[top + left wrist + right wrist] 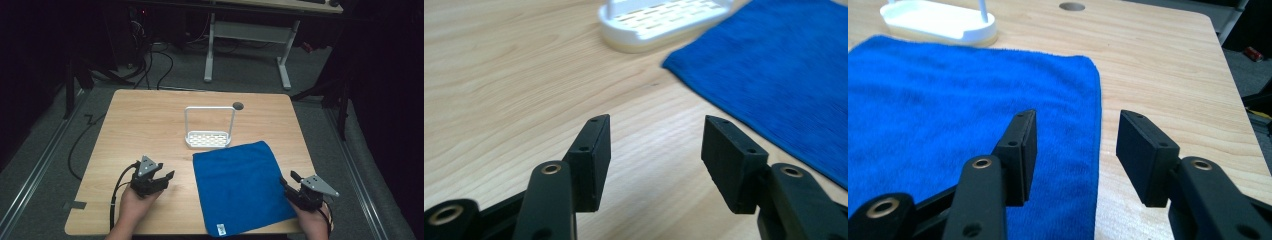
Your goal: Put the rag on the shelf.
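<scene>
Both my claws, left claw and right claw, gaped wide and empty near the counter's front edge, flanking the flat blue cloth, probably ready to take its edges.

This looks like a lab or test room set up for recording handwork, not a home. A plain wooden table with a round cable hole stands alone on grey carpet, with dark surroundings and light falling on the tabletop. Loose black cables run across the floor behind it. A second desk with a white metal frame stands at the back, and metal rails run along the floor on both sides. A piece of tape is stuck near the table's left corner. The tabletop carries few things: a white rack and a blue cloth.
</scene>
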`<state>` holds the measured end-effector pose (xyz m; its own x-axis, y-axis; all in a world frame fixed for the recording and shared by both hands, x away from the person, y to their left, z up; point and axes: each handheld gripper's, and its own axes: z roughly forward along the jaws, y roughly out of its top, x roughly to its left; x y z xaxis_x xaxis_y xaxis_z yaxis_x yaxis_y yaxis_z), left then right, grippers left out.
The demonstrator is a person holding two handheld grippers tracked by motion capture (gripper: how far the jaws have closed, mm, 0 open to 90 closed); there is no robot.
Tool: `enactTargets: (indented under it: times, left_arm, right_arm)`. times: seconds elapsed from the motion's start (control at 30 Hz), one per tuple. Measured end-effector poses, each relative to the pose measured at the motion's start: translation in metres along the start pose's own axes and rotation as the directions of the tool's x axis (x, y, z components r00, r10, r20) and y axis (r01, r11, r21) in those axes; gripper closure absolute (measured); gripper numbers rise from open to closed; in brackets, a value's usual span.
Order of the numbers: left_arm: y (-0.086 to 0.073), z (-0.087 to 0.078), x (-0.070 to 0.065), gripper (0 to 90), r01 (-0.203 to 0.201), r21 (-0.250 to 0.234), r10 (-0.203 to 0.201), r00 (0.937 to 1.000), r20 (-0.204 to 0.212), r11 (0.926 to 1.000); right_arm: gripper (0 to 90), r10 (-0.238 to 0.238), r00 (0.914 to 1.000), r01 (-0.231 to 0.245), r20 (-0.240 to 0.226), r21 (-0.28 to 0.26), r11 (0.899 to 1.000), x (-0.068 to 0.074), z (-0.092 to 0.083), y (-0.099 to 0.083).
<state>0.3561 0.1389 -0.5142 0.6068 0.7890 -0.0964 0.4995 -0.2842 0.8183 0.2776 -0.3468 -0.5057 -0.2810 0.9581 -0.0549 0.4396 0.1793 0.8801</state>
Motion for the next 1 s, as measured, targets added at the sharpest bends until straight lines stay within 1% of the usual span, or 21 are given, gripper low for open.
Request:
enactTargets:
  times: [0.03,0.07,0.17,0.23,0.27,0.37,0.43,0.5,0.57,0.7,0.8,0.9,0.93,1.0]
  left_arm:
    - [-0.001,0.003,0.001,45.8,0.000,0.012,0.000,1.0000,-0.005,0.9999]
    - [-0.001,0.005,0.001,45.8,-0.003,0.018,0.004,0.9999,-0.014,0.9998]
    - [0.001,0.010,-0.003,45.4,-0.019,0.028,0.019,0.9998,-0.003,0.9994]
    - [0.002,0.012,-0.005,45.2,-0.034,0.028,0.034,0.9994,-0.004,0.9990]
    - [0.002,0.012,-0.006,45.3,-0.038,0.028,0.039,0.9992,-0.006,0.9989]
    - [0.003,0.012,-0.008,45.2,-0.030,0.024,0.030,0.9995,0.005,0.9992]
    - [0.003,0.011,-0.010,45.2,-0.035,0.024,0.035,0.9994,0.006,0.9991]
    - [0.003,0.011,-0.011,44.7,-0.017,0.018,0.016,0.9997,0.018,0.9997]
    - [0.003,0.011,-0.012,44.8,-0.012,0.016,0.011,0.9996,0.025,0.9998]
    - [0.004,0.011,-0.018,45.0,-0.016,0.021,0.015,0.9990,0.041,0.9996]
    - [0.005,0.014,-0.028,45.0,-0.032,0.031,0.030,0.9976,0.063,0.9990]
    - [0.005,0.017,-0.035,45.9,-0.042,0.040,0.038,0.9956,0.085,0.9983]
    - [0.005,0.018,-0.040,46.5,-0.048,0.044,0.044,0.9946,0.094,0.9979]
    - [0.006,0.019,-0.048,48.9,-0.056,0.051,0.050,0.9915,0.120,0.9971]
  right_arm:
    - [50.3,0.008,1.0000,-0.008,-0.002,-0.015,1.000,0.000,0.000,0.001]
    - [50.3,0.002,1.0000,-0.002,0.000,-0.020,1.000,0.000,0.001,0.001]
    - [50.4,-0.012,0.9999,0.012,0.001,-0.016,1.000,0.000,0.001,-0.001]
    - [49.5,0.004,1.0000,-0.004,-0.006,-0.017,1.000,-0.001,0.001,-0.001]
    - [49.4,0.003,1.0000,-0.004,-0.007,-0.015,1.000,-0.002,0.001,-0.001]
    - [48.8,0.006,1.0000,-0.006,-0.004,-0.014,1.000,-0.004,0.001,0.000]
    - [48.4,0.006,1.0000,-0.006,0.000,-0.011,1.000,-0.005,0.001,-0.001]
    - [48.0,0.010,0.9999,-0.010,-0.006,-0.010,1.000,-0.005,0.001,-0.001]
    - [47.1,0.012,0.9999,-0.012,-0.011,-0.011,1.000,-0.005,0.001,0.000]
    - [47.0,0.013,0.9998,-0.013,-0.012,-0.005,1.000,-0.004,0.002,0.001]
    - [47.0,0.019,0.9997,-0.019,-0.012,0.002,1.000,-0.004,0.003,0.001]
    - [46.4,0.018,0.9996,-0.018,-0.022,0.015,1.000,-0.005,0.004,0.000]
    - [46.3,0.014,0.9996,-0.013,-0.023,0.017,1.000,-0.005,0.004,0.000]
    - [49.2,0.016,0.9995,-0.016,-0.028,0.029,0.999,-0.005,0.004,-0.001]
